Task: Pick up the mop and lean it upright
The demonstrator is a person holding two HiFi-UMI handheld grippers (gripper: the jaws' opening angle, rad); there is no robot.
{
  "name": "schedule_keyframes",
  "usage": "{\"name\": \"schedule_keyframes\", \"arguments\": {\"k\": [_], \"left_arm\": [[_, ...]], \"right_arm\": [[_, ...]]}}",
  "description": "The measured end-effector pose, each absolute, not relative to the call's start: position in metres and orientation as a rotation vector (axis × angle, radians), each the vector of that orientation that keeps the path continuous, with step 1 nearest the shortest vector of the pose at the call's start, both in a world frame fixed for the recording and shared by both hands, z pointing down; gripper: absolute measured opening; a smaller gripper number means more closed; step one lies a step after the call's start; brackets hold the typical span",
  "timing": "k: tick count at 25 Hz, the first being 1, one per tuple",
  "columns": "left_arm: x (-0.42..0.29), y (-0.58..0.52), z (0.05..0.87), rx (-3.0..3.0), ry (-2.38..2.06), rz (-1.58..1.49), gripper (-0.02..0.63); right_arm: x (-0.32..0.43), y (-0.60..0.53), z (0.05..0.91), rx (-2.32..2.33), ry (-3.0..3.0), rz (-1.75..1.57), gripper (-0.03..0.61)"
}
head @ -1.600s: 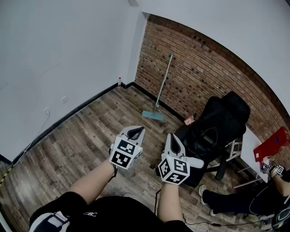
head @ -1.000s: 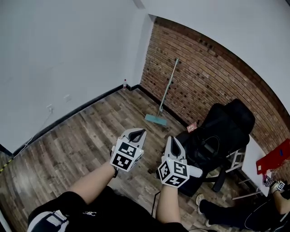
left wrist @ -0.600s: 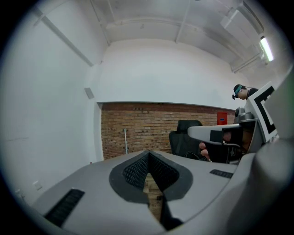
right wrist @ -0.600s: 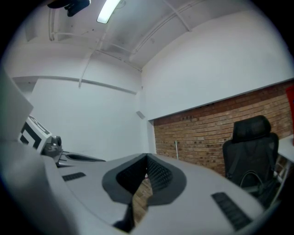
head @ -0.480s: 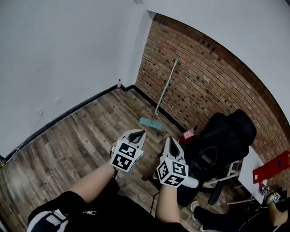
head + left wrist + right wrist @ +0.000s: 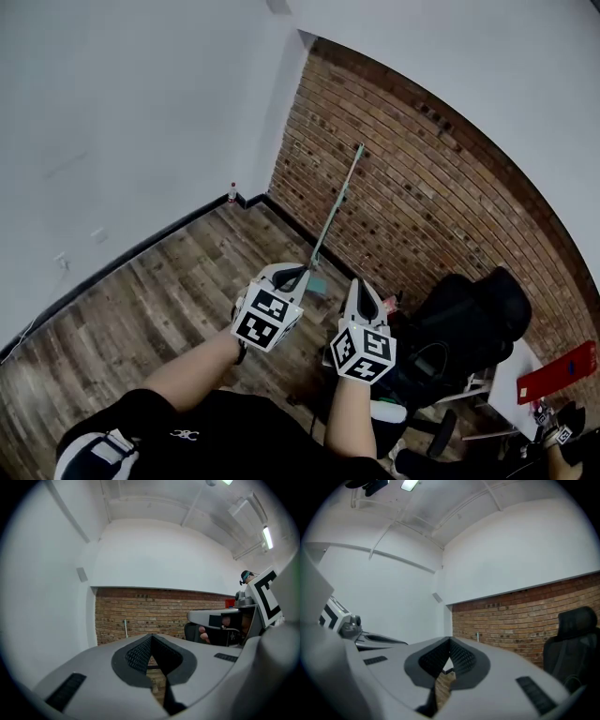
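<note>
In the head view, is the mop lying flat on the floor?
No, the mop stands nearly upright, its handle leaning against the brick wall and its head down on the wooden floor.

Grey left tongs (image 6: 298, 273) and right tongs (image 6: 360, 284), black-and-white marker cubes (image 6: 265, 322), black shirt (image 6: 216, 433)

The mop (image 6: 334, 210) is seen leaned upright against the brick wall (image 6: 422, 187), its flat teal head set on the wooden floor (image 6: 159, 291)
</note>
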State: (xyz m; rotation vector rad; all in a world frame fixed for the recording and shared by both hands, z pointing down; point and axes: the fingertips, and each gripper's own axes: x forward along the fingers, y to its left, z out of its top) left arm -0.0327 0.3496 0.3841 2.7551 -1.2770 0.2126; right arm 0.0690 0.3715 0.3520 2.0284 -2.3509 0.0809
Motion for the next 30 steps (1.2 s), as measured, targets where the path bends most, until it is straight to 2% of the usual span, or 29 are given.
{"name": "schedule_keyframes", "arguments": {"k": [5, 11, 30], "left_arm": [[-0.054, 0.301, 0.401, 2.724, -1.242, 0.230, -0.008], [-0.048, 0.259, 0.433, 2.714, -1.187, 0.338, -0.008], [0.037, -0.018, 0.432, 2.710, -1.229, 0.385, -0.008]], "right_arm": [[0.043, 0.322, 0.368, 2.013, -2.351, 0.122, 0.012], [0.045, 0.271, 0.392, 2.003, -2.324, 0.193, 0.012], [0.132, -0.011, 0.389, 2.001, -2.399, 0.213, 0.012]]}}
